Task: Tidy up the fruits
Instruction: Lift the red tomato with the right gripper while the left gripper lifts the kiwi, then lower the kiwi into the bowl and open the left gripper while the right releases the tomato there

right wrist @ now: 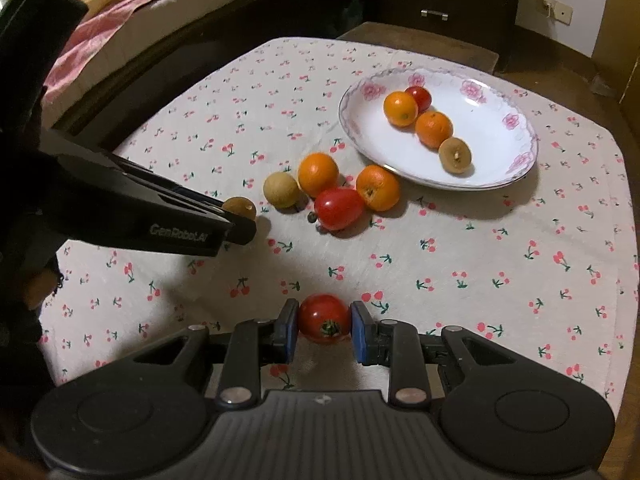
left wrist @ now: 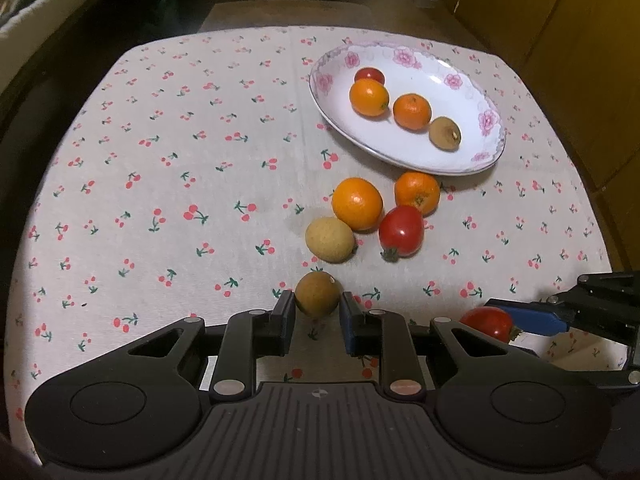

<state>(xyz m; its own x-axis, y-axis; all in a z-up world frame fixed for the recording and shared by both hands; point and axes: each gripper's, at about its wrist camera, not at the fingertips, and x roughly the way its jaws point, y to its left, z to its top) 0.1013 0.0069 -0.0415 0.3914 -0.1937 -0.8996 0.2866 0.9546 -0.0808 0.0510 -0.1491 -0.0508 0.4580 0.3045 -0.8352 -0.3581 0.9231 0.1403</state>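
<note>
Fruit lies on a cherry-print tablecloth (left wrist: 168,168). The left gripper (left wrist: 317,312) is clamped on a brown longan (left wrist: 317,294) at the near edge, and the right gripper (right wrist: 324,320) is clamped on a red tomato (right wrist: 324,318). Beyond them sit a pale longan (left wrist: 330,239), two oranges (left wrist: 357,203) and another tomato (left wrist: 401,231), close together. Farther right, a flowered plate (left wrist: 448,60) holds four more fruits.
</note>
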